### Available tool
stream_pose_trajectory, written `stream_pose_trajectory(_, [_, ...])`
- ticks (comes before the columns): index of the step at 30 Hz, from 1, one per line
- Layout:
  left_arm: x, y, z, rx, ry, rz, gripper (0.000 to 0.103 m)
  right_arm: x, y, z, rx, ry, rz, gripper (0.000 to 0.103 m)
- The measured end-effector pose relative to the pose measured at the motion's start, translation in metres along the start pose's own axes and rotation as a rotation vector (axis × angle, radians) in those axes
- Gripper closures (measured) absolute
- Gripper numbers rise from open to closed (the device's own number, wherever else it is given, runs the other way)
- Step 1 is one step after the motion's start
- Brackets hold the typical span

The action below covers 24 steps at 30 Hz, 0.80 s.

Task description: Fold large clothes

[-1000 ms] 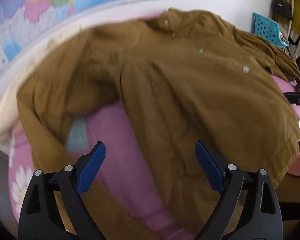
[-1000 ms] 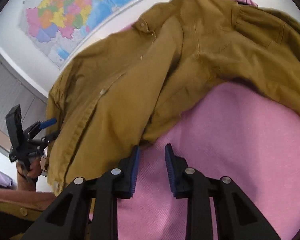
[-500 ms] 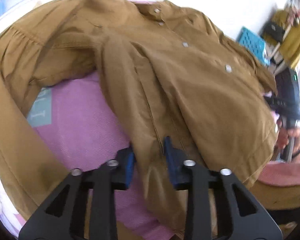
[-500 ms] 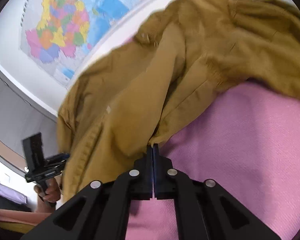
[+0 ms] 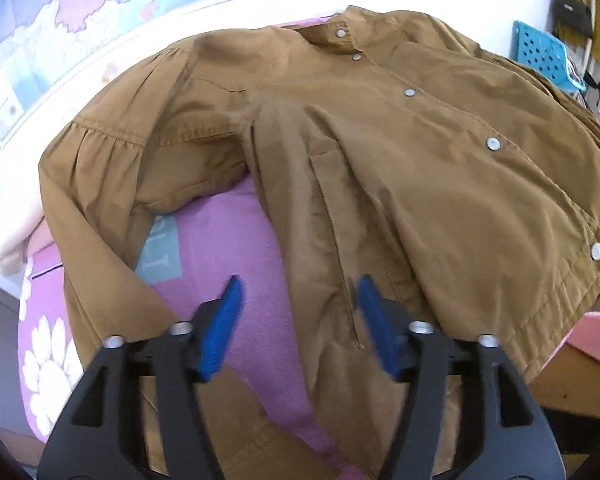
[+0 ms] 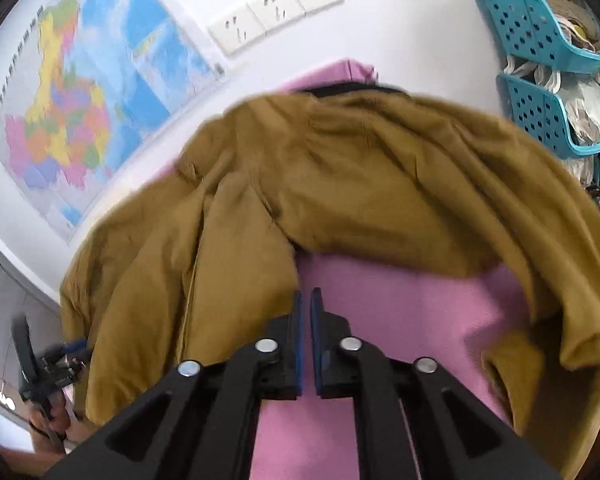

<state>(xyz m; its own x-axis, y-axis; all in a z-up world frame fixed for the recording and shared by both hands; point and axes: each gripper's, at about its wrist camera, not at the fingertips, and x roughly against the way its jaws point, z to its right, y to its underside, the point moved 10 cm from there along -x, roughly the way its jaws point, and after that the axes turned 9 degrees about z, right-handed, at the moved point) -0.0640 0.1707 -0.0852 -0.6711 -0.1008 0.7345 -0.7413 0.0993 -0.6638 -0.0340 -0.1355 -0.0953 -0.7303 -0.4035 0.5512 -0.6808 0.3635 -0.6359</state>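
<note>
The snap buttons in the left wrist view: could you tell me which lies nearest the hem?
The lowest snap, at the jacket's right edge just above the hem; the other four run up toward the collar.

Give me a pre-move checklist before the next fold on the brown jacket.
1. Jacket lying buttoned, front up on the pink blanket: ok.
2. Left claw open, having just reopened, pads not pressing the cloth: ok.
3. Right claw gripping jacket fabric: not ok; pads stand a narrow slit apart with nothing between them.
4. Sleeve on the right claw's side laid flat: not ok, bunched in a curve.
5. Hem nearest the left claw flat: cannot tell.
</note>
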Motion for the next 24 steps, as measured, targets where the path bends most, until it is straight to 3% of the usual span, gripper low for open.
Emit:
stream_pose_trajectory(1, [0.002,-0.001,0.001,-0.006,0.005,0.008,0.028,0.009,0.001,-0.005,-0.002,-0.05,0.02,0.081])
stream_pose_trajectory(2, [0.004,0.001,0.001,-0.007,0.022,0.012,0.026,0.015,0.002,-0.011,0.017,-0.071,0.024,0.054])
stream_pose_trajectory(3, [0.004,0.003,-0.002,0.0,0.024,0.008,0.023,0.022,0.007,-0.019,0.077,-0.08,0.013,0.037])
stream_pose_trajectory(6, [-0.002,0.008,-0.018,0.069,0.007,-0.018,0.021,0.034,0.036,-0.047,0.26,-0.116,-0.041,0.037])
stream_pose_trajectory(8, [-0.004,0.012,-0.029,0.16,0.048,-0.031,0.02,0.032,0.062,-0.065,0.39,-0.128,-0.097,0.037])
stream_pose_trajectory(11, [-0.008,0.016,-0.035,0.221,0.076,-0.041,0.019,0.023,0.094,-0.08,0.583,-0.074,-0.121,0.037])
stream_pose_trajectory(14, [-0.01,0.017,-0.027,0.216,0.091,-0.051,0.019,0.008,0.107,-0.075,0.662,0.004,-0.125,0.058])
stream_pose_trajectory(16, [-0.014,0.018,-0.015,0.215,0.121,-0.066,0.02,0.008,0.11,-0.071,0.643,0.003,-0.115,0.067])
stream_pose_trajectory(17, [-0.016,0.019,-0.009,0.204,0.127,-0.069,0.023,0.008,0.108,-0.071,0.627,-0.007,-0.11,0.087])
stream_pose_trajectory(18, [-0.018,0.022,-0.004,0.198,0.119,-0.073,0.034,0.011,0.104,-0.071,0.602,-0.016,-0.104,0.091])
stream_pose_trajectory(19, [-0.016,0.019,-0.002,0.195,0.12,-0.056,0.054,0.018,0.096,-0.072,0.552,-0.048,-0.086,0.092])
stream_pose_trajectory(21, [-0.011,0.015,0.003,0.225,0.175,-0.042,0.081,0.037,0.084,-0.076,0.477,-0.113,-0.058,0.095])
stream_pose_trajectory(24, [0.003,0.007,-0.015,0.272,0.129,-0.009,0.084,0.088,0.054,-0.077,0.373,-0.203,0.031,0.096])
